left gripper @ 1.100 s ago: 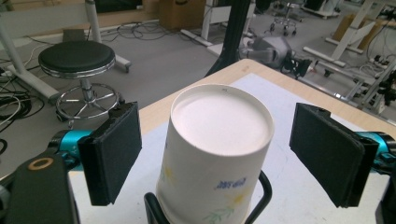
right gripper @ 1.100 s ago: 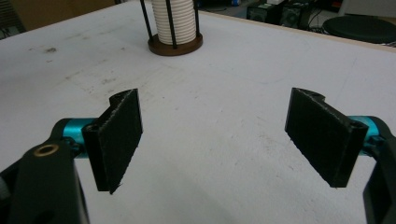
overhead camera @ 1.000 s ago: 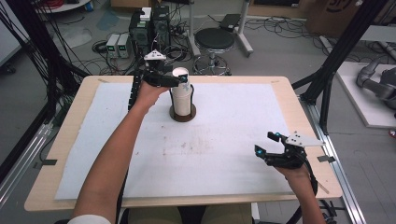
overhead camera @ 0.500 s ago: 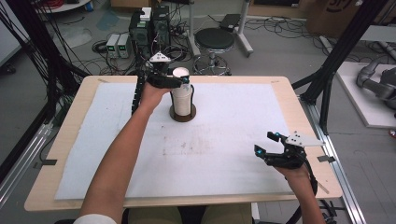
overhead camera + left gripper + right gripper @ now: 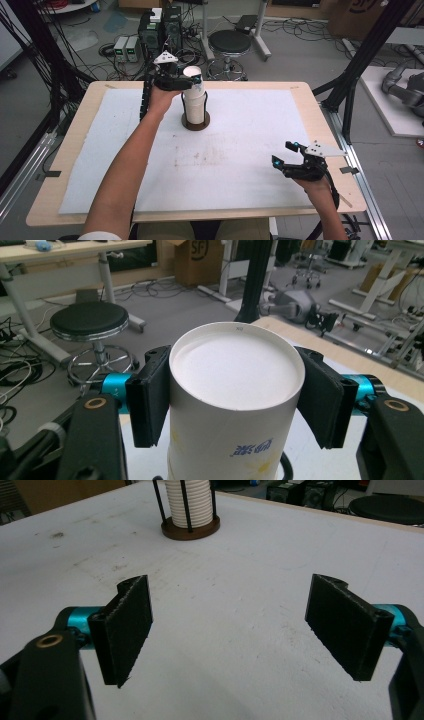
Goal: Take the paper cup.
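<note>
The left gripper [image 5: 235, 400] had clamped the topmost upturned white paper cup [image 5: 232, 390] of the stack in the round brown wire-post holder [image 5: 195, 121], not yet lifted clear, while the right gripper [image 5: 235, 630] hovered open well short of that holder

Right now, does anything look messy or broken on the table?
Nothing looks broken or spilled. The white mat has faint brownish smudges near its middle. The cup stack stands upright in its holder, the left claw around the top cup.
</note>
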`<state>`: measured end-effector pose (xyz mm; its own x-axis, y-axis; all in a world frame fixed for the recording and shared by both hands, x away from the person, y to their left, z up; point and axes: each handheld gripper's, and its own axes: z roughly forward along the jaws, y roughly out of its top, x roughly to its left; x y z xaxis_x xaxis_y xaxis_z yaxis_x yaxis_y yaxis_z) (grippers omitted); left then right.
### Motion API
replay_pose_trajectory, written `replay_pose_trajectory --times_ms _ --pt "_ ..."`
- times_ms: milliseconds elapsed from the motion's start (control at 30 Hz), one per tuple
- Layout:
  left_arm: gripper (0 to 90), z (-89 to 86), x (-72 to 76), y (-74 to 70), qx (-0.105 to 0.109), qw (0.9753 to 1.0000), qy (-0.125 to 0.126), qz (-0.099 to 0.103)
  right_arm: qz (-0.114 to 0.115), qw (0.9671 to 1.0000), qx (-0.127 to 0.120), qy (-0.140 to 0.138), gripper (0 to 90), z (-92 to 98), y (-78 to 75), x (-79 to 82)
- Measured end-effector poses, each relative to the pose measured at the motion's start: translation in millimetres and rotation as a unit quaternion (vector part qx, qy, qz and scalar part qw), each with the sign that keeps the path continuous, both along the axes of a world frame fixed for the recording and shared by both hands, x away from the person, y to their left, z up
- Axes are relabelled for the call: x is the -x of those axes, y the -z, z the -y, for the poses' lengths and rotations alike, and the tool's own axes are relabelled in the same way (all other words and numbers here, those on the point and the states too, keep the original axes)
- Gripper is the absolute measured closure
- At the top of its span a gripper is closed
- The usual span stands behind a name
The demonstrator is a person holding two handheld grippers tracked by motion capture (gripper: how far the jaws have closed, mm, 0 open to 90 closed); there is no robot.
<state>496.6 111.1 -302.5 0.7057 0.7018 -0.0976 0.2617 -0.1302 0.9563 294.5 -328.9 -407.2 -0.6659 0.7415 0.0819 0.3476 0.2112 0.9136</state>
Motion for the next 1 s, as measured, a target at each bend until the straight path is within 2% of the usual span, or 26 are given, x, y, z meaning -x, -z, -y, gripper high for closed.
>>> replay_pose_trajectory --times_ms 100,167,200,233,267,367,433,533,633,833,1000 --pt "35.7 -1.6 2.1 -6.9 0.007 0.9999 -0.002 0.008 0.001 1.0 0.001 -0.001 19.4 -0.7 0.0 -0.1" --pt "35.8 -2.7 4.1 -15.5 0.011 0.9998 -0.003 0.015 -0.001 1.0 0.002 -0.001 19.4 -1.1 0.4 -0.2" --pt "35.9 -4.6 6.4 -24.6 0.016 0.9996 -0.006 0.024 -0.001 1.0 0.003 -0.001 19.4 -1.1 0.6 -0.2" --pt "36.0 -4.6 6.4 -24.6 0.016 0.9996 -0.006 0.024 -0.001 1.0 0.003 -0.001 19.4 -1.1 0.6 -0.2" --pt "36.1 -7.8 9.9 -33.3 0.028 0.9989 -0.01 0.035 -0.001 1.0 0.002 -0.001 19.4 -1.5 0.6 0.0" --pt "36.3 -12.3 13.0 -41.0 0.031 0.9987 -0.013 0.039 -0.001 1.0 0.002 0.0 19.4 -1.7 0.3 0.1" --pt "36.4 -17.3 17.0 -47.9 0.036 0.9982 -0.017 0.046 0.001 1.0 0.002 0.0 19.4 -1.8 0.3 -0.2" --pt "36.5 -30.3 26.5 -62.2 0.056 0.9964 -0.021 0.061 0.0 1.0 0.003 -0.001 19.4 -2.2 0.5 -0.2" --pt "36.6 -39.4 34.2 -70.3 0.058 0.9957 -0.022 0.069 0.0 1.0 0.003 -0.001 19.4 -2.3 0.5 -0.2" --pt "36.6 -53.4 48.9 -73.2 0.051 0.9958 -0.016 0.074 0.0 1.0 0.004 -0.001 19.4 -3.0 0.2 0.0" --pt "36.7 -68.5 67.7 -61.4 0.049 0.9963 -0.008 0.07 -0.004 1.0 0.005 -0.004 19.4 -5.5 -0.3 0.0"
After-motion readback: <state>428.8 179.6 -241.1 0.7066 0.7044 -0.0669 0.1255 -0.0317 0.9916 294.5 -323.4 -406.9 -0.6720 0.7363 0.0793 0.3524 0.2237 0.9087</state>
